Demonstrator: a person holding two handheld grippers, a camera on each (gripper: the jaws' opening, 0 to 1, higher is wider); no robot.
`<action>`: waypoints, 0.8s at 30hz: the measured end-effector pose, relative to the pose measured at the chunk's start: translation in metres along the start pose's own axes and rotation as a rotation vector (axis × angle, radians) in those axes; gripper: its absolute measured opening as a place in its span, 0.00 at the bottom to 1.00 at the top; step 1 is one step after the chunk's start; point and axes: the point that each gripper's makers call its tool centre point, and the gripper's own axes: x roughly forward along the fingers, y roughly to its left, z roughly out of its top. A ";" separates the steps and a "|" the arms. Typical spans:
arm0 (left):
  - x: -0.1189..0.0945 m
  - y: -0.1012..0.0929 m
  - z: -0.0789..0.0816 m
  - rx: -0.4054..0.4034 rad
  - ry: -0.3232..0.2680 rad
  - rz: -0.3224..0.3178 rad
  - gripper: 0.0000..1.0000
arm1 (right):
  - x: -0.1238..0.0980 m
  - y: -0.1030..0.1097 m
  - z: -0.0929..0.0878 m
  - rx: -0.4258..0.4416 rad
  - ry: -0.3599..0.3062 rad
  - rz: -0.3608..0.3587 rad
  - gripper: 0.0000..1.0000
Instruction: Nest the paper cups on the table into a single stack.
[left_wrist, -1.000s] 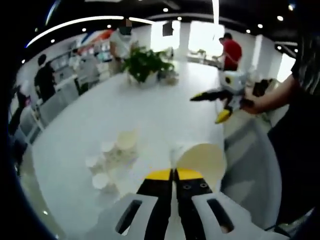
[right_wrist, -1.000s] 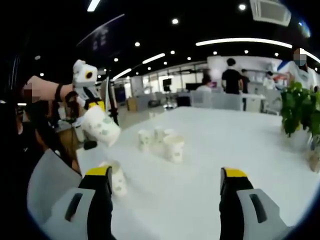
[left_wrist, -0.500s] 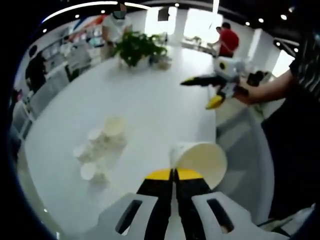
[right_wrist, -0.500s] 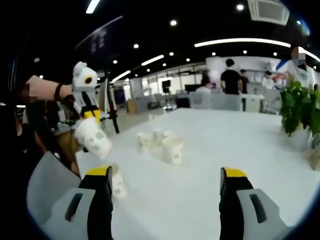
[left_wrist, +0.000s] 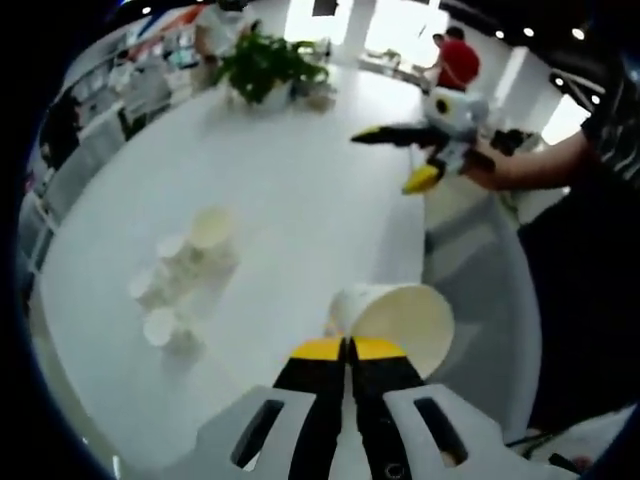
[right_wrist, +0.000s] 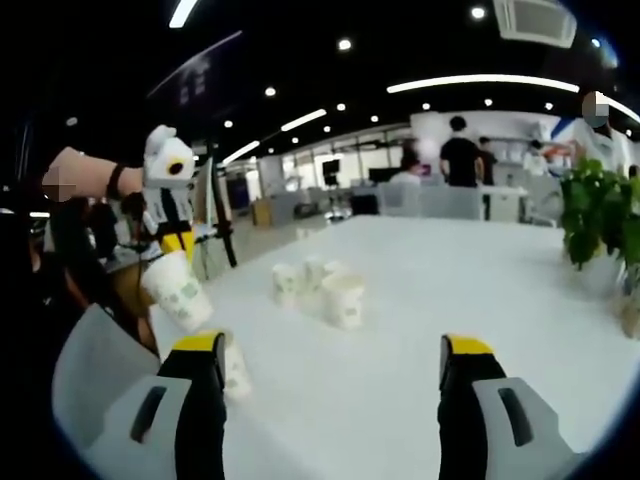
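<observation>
Left claw (left_wrist: 348, 348) pinching rim of paper cup (left_wrist: 392, 322), holding it above white table (left_wrist: 300, 190) — right claw (right_wrist: 333, 352) hanging wide, empty. Cluster of cups (right_wrist: 318, 289) sitting mid-table. Cup light, thin-walled, crushable — gripping rim gently probably safest.

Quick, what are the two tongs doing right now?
Left tongs: closed, pinching the rim of a paper cup.
Right tongs: open, holding nothing.
</observation>
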 end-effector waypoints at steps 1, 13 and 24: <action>0.001 0.000 0.001 -0.002 0.008 -0.003 0.00 | 0.000 -0.001 0.000 0.003 0.000 -0.001 0.86; 0.019 0.000 0.006 0.001 0.101 -0.040 0.00 | -0.001 -0.004 -0.008 0.023 0.003 -0.007 0.86; 0.031 0.005 0.002 -0.002 0.196 -0.055 0.00 | -0.004 -0.007 -0.010 0.043 -0.002 -0.018 0.85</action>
